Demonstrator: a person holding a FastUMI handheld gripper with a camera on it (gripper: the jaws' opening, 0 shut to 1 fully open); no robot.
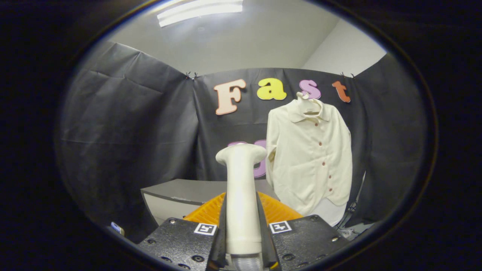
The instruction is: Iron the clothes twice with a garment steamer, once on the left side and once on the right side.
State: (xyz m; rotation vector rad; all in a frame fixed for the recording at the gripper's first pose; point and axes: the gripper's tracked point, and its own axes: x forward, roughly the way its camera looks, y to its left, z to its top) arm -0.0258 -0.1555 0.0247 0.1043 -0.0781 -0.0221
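Observation:
A cream garment steamer (241,188) stands upright between my fingers, its handle pressed from both sides and its flat head at the top. My gripper (243,241) is shut on that handle. Beyond it and to the right, a cream button-up shirt (310,158) hangs on a hanger against the black cloth wall, front facing me, apart from the steamer head. The steamer head is level with the shirt's left sleeve and a short way to its left.
An orange ribbed tray or basket (205,212) lies just below and behind the steamer. A grey table (177,190) stands beyond it, under the shirt's left side. Cables hang near the floor at the lower right (352,210).

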